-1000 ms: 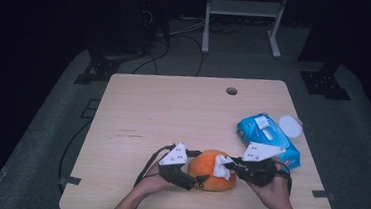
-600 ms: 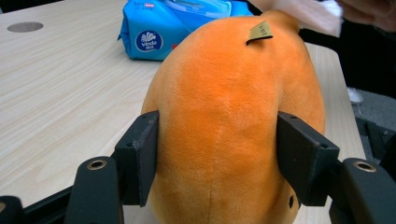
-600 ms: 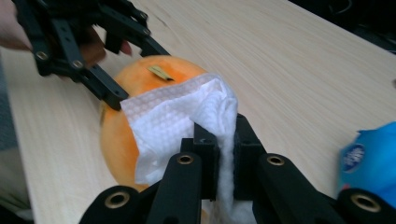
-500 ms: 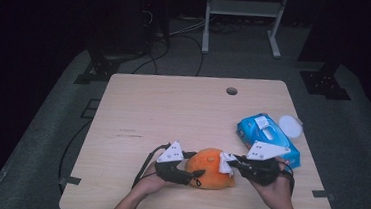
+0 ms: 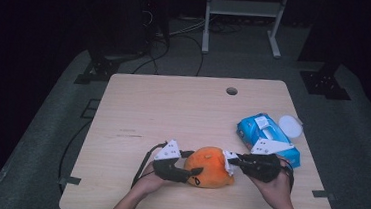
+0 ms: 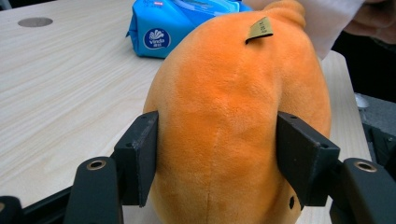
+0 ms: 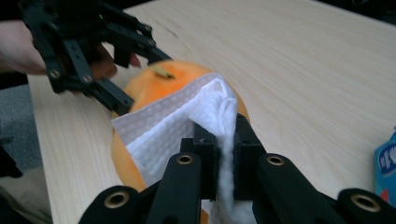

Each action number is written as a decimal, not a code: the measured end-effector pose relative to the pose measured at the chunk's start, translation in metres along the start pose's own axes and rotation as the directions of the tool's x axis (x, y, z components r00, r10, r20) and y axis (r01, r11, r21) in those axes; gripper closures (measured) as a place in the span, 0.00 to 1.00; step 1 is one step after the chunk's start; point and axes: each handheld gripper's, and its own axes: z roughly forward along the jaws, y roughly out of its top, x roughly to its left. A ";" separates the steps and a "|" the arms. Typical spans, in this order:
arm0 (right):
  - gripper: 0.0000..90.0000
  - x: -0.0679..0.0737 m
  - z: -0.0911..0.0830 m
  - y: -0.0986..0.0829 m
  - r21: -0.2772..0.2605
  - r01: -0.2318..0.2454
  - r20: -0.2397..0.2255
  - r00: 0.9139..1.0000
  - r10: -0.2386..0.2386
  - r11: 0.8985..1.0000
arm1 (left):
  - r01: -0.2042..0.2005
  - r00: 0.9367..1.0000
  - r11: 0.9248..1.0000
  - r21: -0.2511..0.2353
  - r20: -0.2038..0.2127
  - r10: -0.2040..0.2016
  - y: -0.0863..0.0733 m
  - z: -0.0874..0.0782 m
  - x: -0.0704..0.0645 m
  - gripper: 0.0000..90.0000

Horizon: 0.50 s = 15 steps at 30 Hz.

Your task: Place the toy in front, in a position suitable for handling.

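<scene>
An orange plush toy (image 5: 211, 167) lies near the table's front edge. My left gripper (image 5: 193, 173) clamps it from the left; in the left gripper view both jaws press into the plush's (image 6: 233, 116) sides. My right gripper (image 5: 229, 161) is shut on a white wipe (image 7: 187, 126), which is draped against the plush's (image 7: 154, 84) right side. The left gripper (image 7: 121, 79) shows at the far side of the plush in the right gripper view.
A blue pack of wet wipes (image 5: 266, 138) lies at the right of the table, with a round white lid (image 5: 290, 126) just beyond it. A cable hole (image 5: 231, 91) sits near the far edge. The pack (image 6: 182, 25) lies behind the plush in the left gripper view.
The right gripper with the wipe has shifted slightly along the plush's right side. The left gripper keeps its hold on the plush.
</scene>
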 end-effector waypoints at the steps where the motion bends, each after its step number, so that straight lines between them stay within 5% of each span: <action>1: 0.92 0.001 0.000 0.001 -0.002 0.002 0.002 1.000 -0.002 1.000 | 0.002 1.000 1.000 -0.002 -0.003 -0.002 0.000 -0.001 0.000 0.39; 6: 0.92 -0.006 0.004 -0.006 0.024 -0.033 -0.003 0.999 0.033 0.999 | 0.015 0.999 0.999 -0.042 -0.047 -0.017 0.004 -0.004 0.003 0.46; 10: 0.92 -0.008 -0.004 0.000 -0.027 -0.048 -0.010 0.999 0.047 0.999 | -0.072 0.997 0.997 -0.024 -0.034 0.071 0.009 0.000 -0.010 0.46; 12: 0.92 -0.006 -0.006 0.002 -0.034 -0.042 -0.013 0.999 0.041 0.999 | -0.083 0.996 0.996 -0.018 -0.033 0.082 0.010 0.001 -0.013 0.43; 15: 0.92 -0.004 -0.002 0.001 0.003 -0.027 -0.026 0.999 0.027 1.000 | -0.080 0.995 0.997 -0.022 0.050 0.081 0.010 -0.003 -0.014 0.38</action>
